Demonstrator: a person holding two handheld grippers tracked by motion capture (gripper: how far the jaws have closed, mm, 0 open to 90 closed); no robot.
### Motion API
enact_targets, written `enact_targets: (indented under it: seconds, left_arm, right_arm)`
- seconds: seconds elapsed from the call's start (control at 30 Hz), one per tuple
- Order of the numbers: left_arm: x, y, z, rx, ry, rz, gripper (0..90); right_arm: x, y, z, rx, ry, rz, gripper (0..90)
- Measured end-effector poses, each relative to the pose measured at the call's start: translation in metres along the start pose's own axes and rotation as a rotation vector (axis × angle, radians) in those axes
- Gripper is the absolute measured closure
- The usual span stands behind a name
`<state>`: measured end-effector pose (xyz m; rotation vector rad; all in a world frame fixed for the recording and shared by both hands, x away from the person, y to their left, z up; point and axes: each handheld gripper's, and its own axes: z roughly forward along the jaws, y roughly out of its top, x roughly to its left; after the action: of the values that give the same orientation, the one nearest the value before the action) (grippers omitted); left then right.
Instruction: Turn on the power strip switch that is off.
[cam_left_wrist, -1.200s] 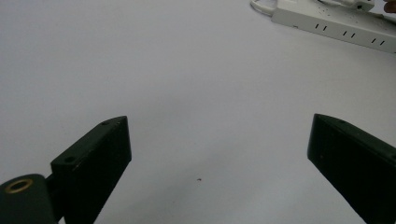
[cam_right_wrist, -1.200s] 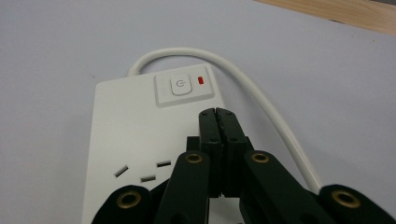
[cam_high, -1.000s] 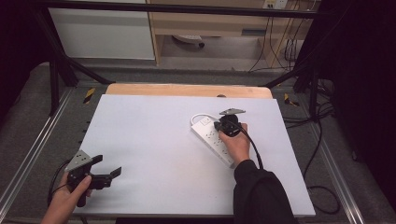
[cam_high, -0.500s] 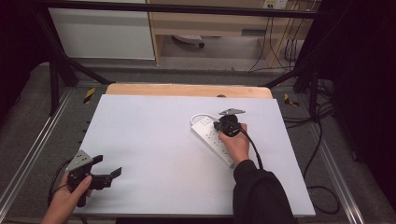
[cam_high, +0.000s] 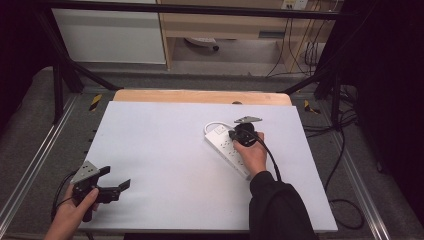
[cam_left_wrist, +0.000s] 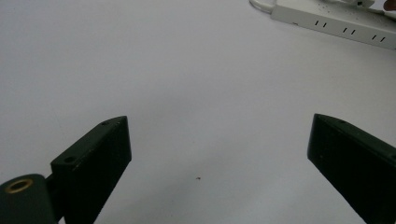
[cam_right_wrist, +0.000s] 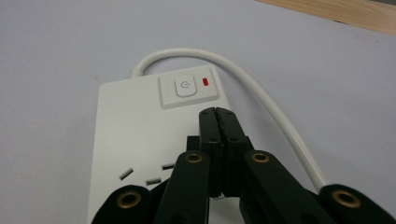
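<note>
A white power strip lies slanted on the white table top, right of the middle. Its power button and a lit red lamp sit at the far end, where a white cable loops out. My right gripper is shut, jaws pressed together with nothing between them, its tips over the strip just short of the button; from above the right gripper hovers at that end. My left gripper is open near the table's front left corner, over bare table, with the power strip far off.
A wooden strip runs along the table's far edge. Metal rails flank the table. A white cabinet and a wooden shelf unit with hanging cables stand behind. A black cable trails off at the right.
</note>
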<state>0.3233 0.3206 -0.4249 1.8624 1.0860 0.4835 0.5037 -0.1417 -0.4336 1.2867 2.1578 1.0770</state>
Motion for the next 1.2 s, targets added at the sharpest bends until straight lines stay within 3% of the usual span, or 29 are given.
enact_targets:
  seconds: [1.2]
  left_arm:
    - [0.0007,-0.0001,-0.0005,-0.002,0.0,-0.003,6.3]
  right_arm:
    - [0.0053,0.0015,0.0046,0.004,0.003,-0.007,90.0]
